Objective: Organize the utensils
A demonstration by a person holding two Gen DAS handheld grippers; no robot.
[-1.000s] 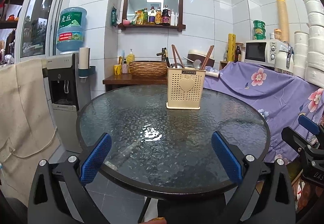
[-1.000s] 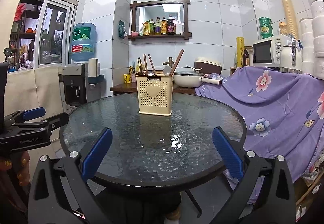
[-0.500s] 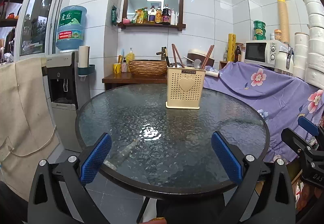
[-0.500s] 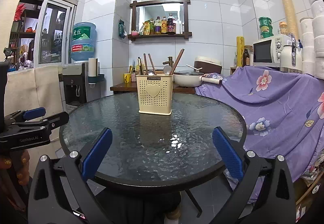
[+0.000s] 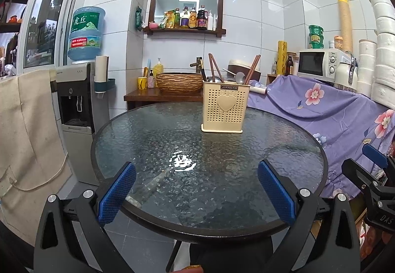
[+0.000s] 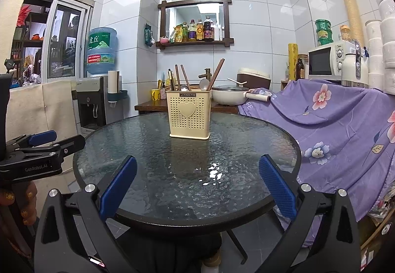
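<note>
Little has shifted since the earlier frame. Left wrist view: left hand-held gripper (image 5: 196, 189) spread, empty; utensil holder (image 5: 225, 108) stands far on the glass surface (image 5: 284, 162). Right wrist view: right hand-held gripper (image 6: 197, 180) spread, empty, holder centred far.

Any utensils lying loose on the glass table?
No: the table carries only the caddy, with chopsticks and spoons standing inside.

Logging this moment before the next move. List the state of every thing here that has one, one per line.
left gripper: open, empty, near table edge
right gripper: open, empty
utensil holder: upright on the glass table
chopsticks: standing in holder, leaning
spoon: standing in holder, bowl end up
pot: lidded
</note>
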